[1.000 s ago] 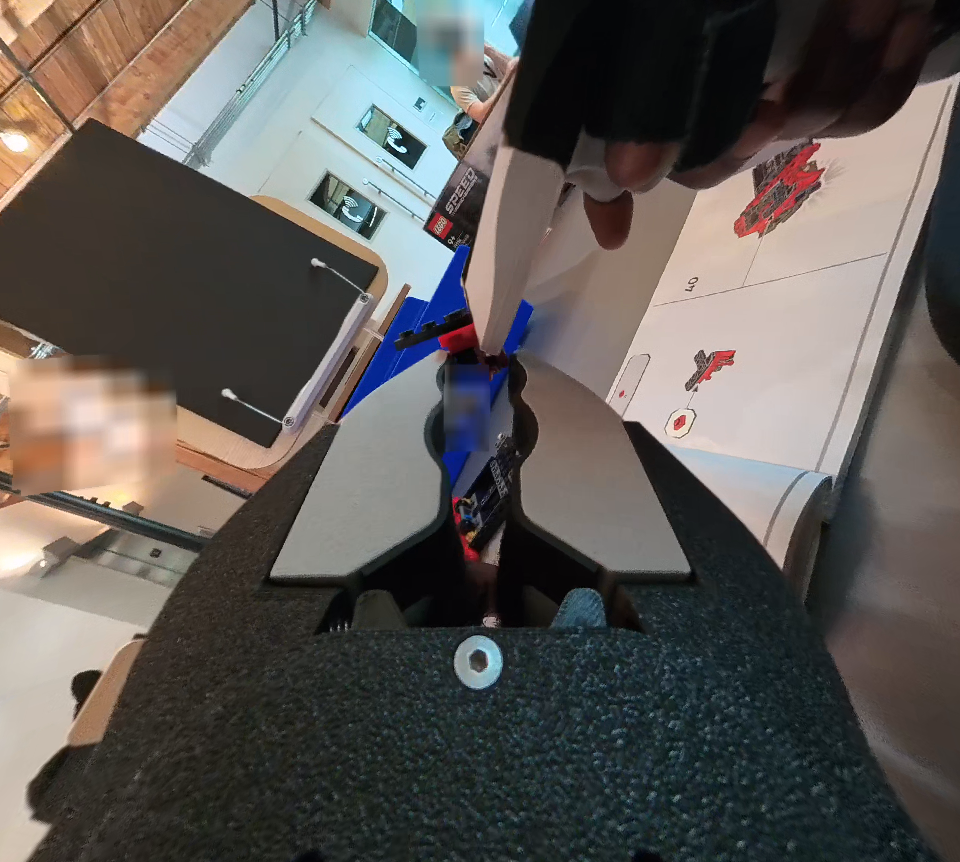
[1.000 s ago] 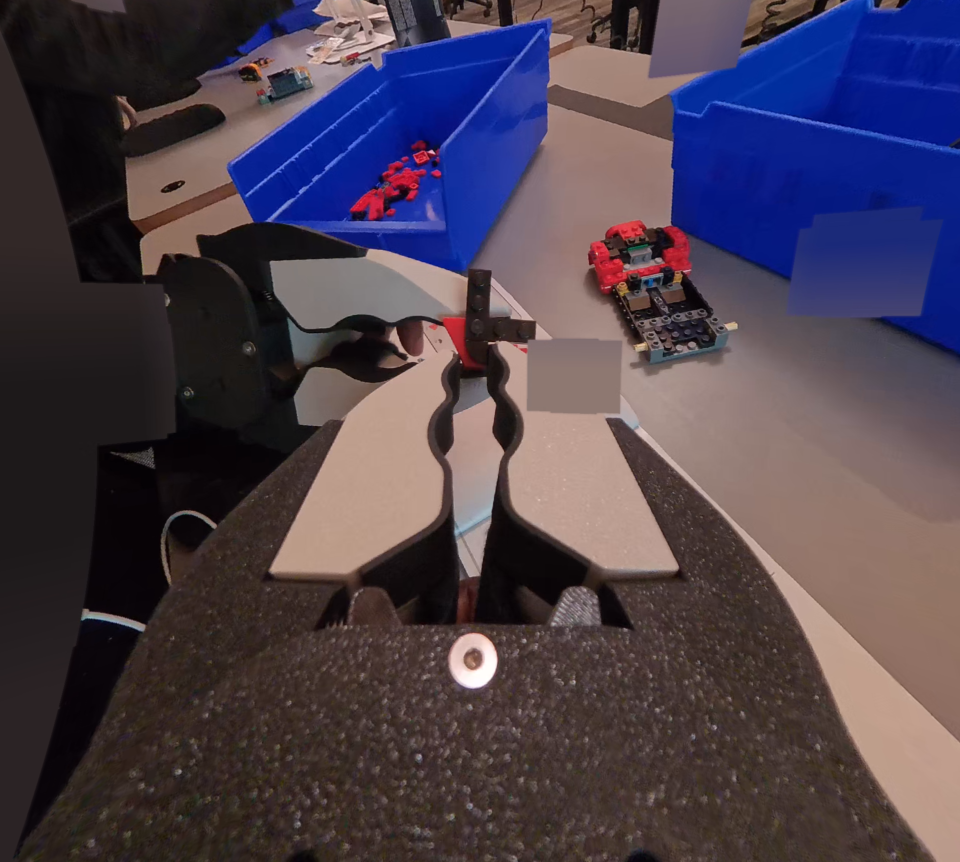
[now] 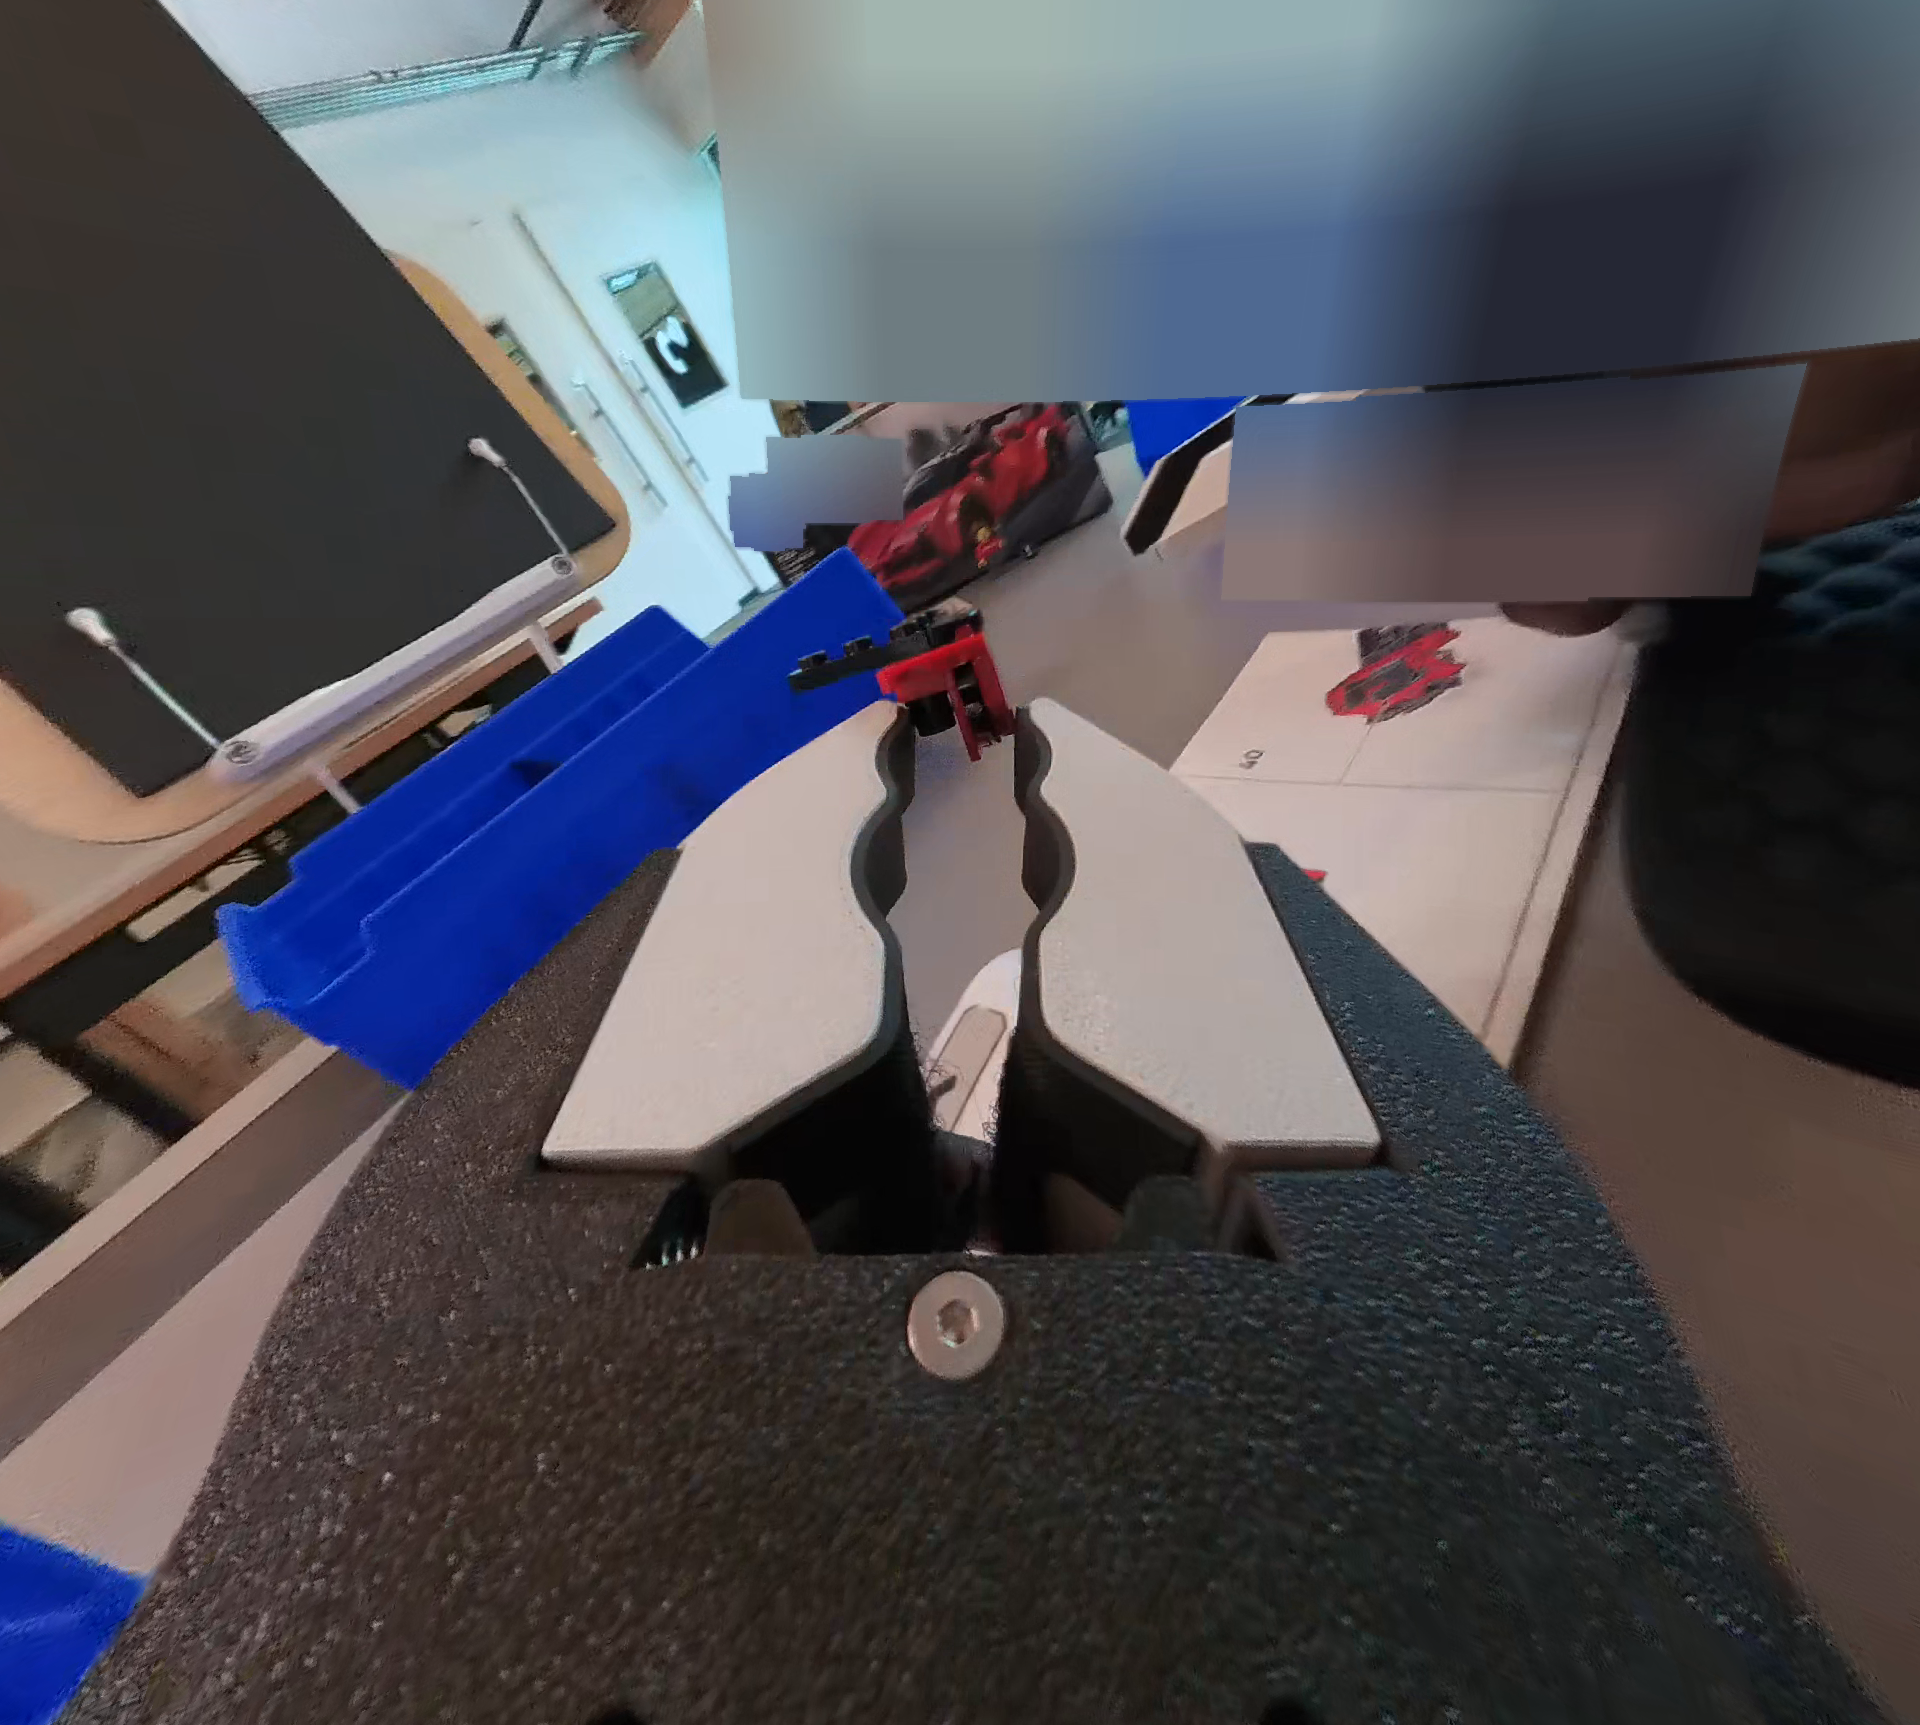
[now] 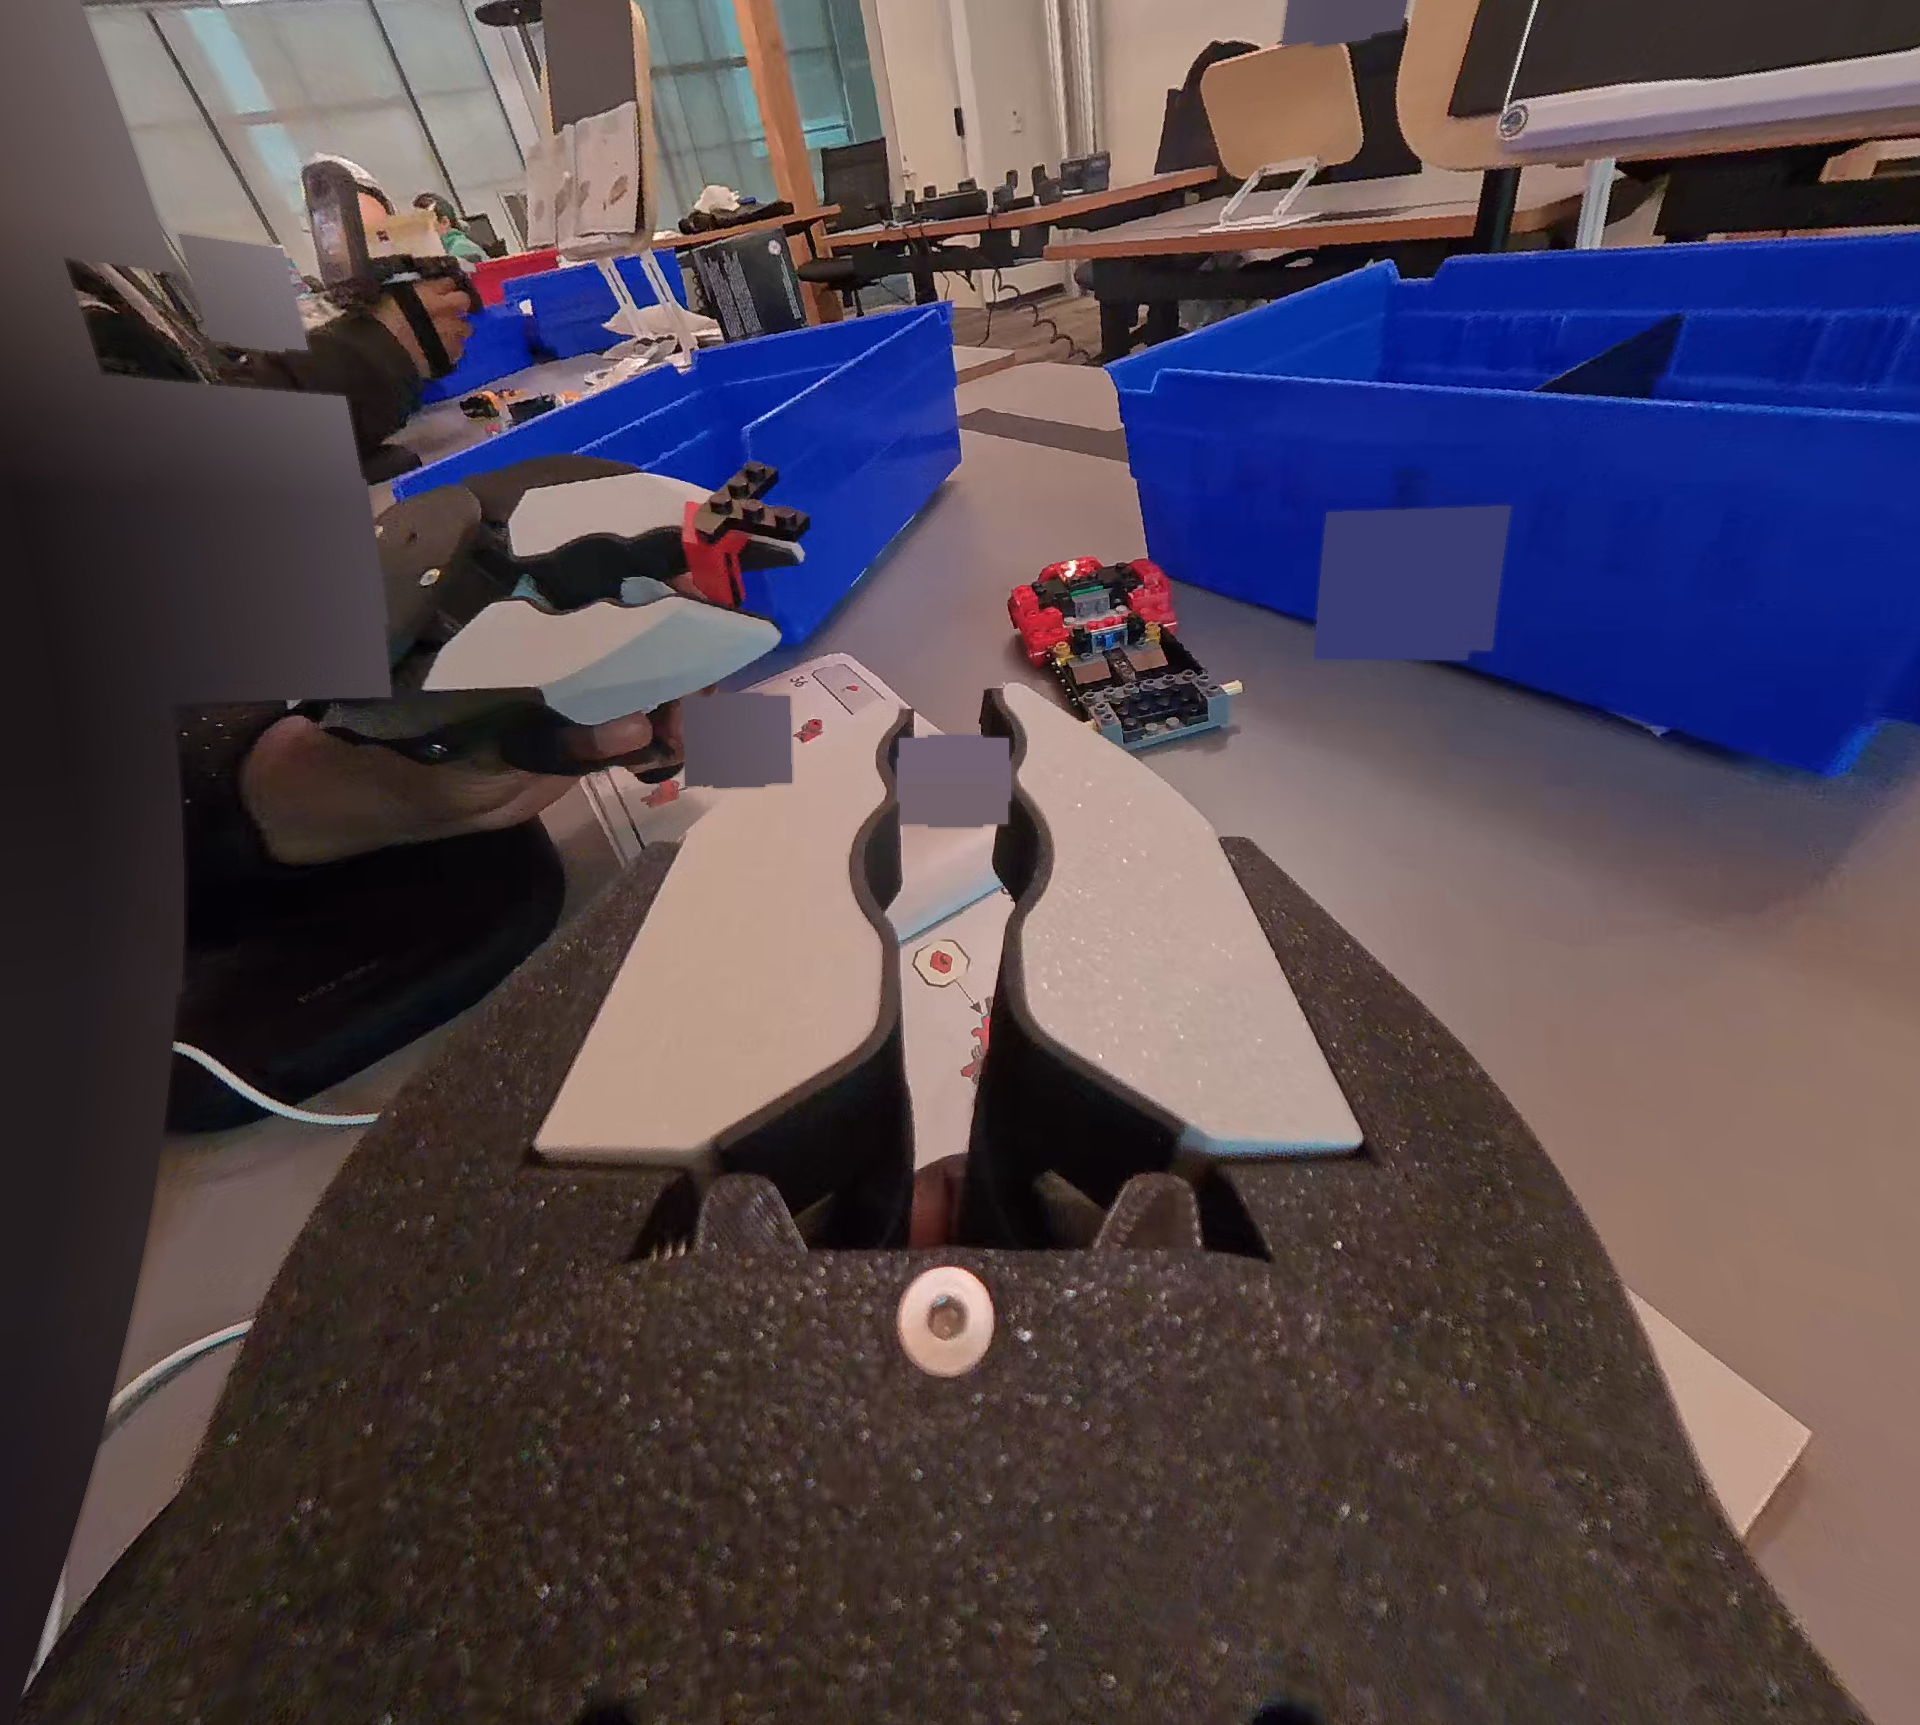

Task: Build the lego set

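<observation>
My left gripper (image 3: 961, 719) is shut on a small red and black lego assembly (image 3: 935, 678), held in the air at its tips. The right wrist view shows that gripper (image 4: 748, 569) at the left, with the assembly (image 4: 732, 527) in its jaws and black plates sticking up. My right gripper (image 4: 948, 709) is slightly open with nothing seen between its fingers. It hovers over the open instruction booklet (image 4: 951, 979). The partly built red and black car (image 4: 1122, 647) sits on the grey table beyond it.
A blue bin (image 4: 862, 449) stands behind the left gripper, and a larger blue bin (image 4: 1558, 532) stands at the right. The booklet (image 3: 1403, 792) lies right of the left gripper. The set's box (image 3: 987, 480) stands behind. A person works at a far table. Left tips to right tips: about 7 centimeters.
My right gripper has let go of the black piece and pulled back. The piece stays on the red assembly in my left gripper, which has swung to a more level pose.
</observation>
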The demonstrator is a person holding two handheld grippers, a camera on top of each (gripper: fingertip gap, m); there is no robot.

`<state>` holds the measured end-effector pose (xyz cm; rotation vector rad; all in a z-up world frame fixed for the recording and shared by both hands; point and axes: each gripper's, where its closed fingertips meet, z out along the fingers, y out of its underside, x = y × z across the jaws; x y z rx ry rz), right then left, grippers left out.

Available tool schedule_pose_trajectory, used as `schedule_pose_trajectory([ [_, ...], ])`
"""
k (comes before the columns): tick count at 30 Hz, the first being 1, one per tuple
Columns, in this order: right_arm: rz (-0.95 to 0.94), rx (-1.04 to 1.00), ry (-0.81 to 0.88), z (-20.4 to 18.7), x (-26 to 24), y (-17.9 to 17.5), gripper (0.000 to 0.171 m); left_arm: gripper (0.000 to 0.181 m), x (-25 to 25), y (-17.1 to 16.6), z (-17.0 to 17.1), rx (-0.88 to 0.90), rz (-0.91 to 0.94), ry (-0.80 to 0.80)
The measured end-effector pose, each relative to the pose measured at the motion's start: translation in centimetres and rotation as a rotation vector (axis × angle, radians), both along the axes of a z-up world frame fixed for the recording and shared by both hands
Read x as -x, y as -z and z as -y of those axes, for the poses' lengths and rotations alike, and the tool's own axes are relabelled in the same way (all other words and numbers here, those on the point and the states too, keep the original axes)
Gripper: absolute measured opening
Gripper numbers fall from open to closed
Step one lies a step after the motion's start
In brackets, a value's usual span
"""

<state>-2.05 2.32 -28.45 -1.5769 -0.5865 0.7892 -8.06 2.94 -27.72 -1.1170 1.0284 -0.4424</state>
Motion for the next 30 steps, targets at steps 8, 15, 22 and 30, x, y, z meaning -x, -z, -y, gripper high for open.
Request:
schedule_pose_trajectory([
  [8,0.025,0.02,-0.013,-0.1,0.3,0.4,0.013,0.017,-0.2,0.5,-0.1,-0.001,-0.033,-0.011],
  [15,0.005,0.03,-0.021,-0.1,0.3,0.4,0.012,0.017,-0.3,0.7,0.0,-0.014,-0.055,-0.022],
  [22,0.005,0.039,-0.031,0.0,0.4,0.5,0.013,0.017,-0.4,0.9,0.2,-0.058,-0.1,-0.036],
  [30,0.046,-0.013,-0.107,1.1,1.6,0.2,0.02,0.017,-0.3,1.9,-0.4,-0.241,-0.305,-0.16],
])
